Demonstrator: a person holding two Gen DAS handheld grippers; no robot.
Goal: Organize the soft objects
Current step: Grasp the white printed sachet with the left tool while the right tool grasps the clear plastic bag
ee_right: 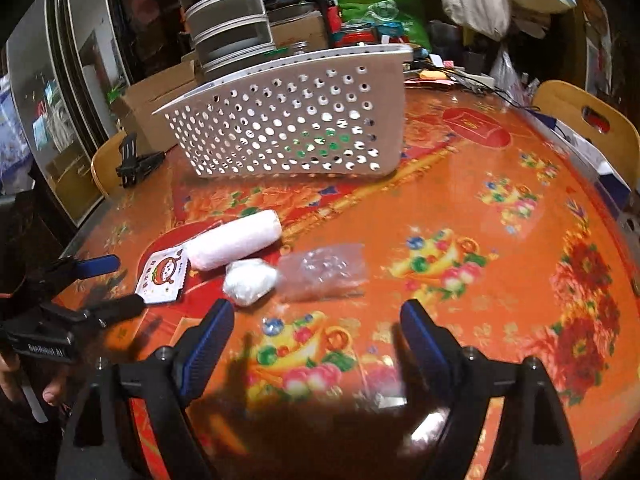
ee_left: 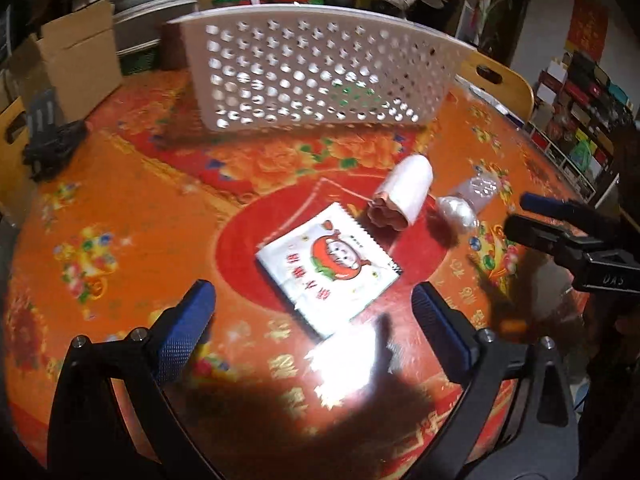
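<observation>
A white perforated basket (ee_left: pixel 316 76) stands at the far side of the round table; it also shows in the right wrist view (ee_right: pixel 288 128). In front of it lie a flat white packet with a cartoon print (ee_left: pixel 328 268) (ee_right: pixel 162 276), a pink-white roll (ee_left: pixel 404 196) (ee_right: pixel 236 244), a white wad in clear wrap (ee_left: pixel 456 212) (ee_right: pixel 250 282) and a clear plastic bag (ee_left: pixel 480 188) (ee_right: pixel 324 270). My left gripper (ee_left: pixel 314 316) is open just short of the packet. My right gripper (ee_right: pixel 318 332) is open near the wad and the bag.
The table (ee_right: pixel 480 264) has a glossy orange-red flowered cover. A black clamp stand (ee_left: pixel 48 144) sits at its left edge. Cardboard boxes (ee_left: pixel 76 56), stacked drawers, bags and yellow chairs (ee_right: pixel 592 120) surround the table.
</observation>
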